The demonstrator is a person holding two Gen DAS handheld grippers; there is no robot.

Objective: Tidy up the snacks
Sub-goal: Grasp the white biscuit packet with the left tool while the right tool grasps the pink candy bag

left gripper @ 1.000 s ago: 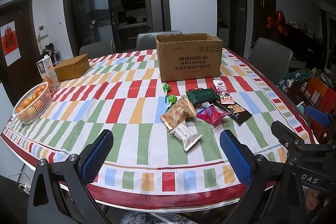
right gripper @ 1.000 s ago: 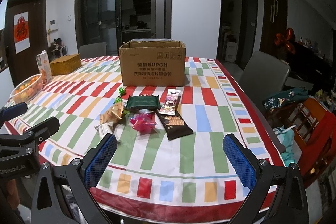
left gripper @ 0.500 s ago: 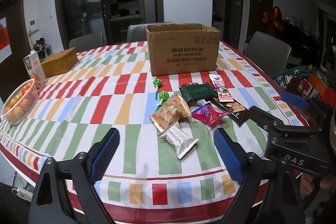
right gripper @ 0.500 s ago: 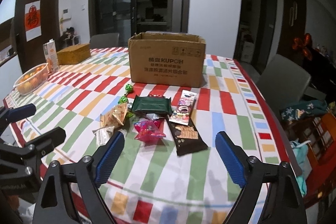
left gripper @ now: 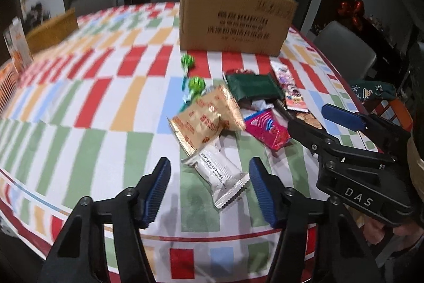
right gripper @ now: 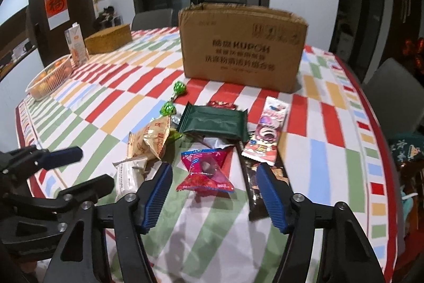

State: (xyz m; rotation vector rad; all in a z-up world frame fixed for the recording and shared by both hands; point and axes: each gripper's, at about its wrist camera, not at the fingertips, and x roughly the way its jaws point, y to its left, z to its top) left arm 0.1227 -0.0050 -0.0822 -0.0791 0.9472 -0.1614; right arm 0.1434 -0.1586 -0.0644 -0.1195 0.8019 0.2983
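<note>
while the snacks lay bunched near the tabletop's [right gripper: 312, 150] near right edge, both grippers hung over that near edge with bare striped cloth on either side of the pile. the left gripper [left gripper: 209, 188] had its blue-padded fingers [left gripper: 159, 186] spread wide on either side of a white wrapped bar [left gripper: 220, 171], not touching it and holding nothing. the right gripper [right gripper: 214, 194] was likewise wide apart and empty, its fingers [right gripper: 270, 196] flanking a red candy packet [right gripper: 205, 173], the right one over a dark packet [right gripper: 255, 200]. behind these lay a tan biscuit bag [right gripper: 151, 139], a dark green pouch [right gripper: 214, 122], a cartoon-printed packet [right gripper: 267, 134] and two green lollipops [right gripper: 180, 89]. a cardboard box [right gripper: 242, 49] stood open-topped toward the far side, just beyond the pile. a basket of oranges [right gripper: 50, 77], a carton [right gripper: 76, 43] and a woven box [right gripper: 108, 39] sat along the far left edge, well apart from the snacks.
</note>
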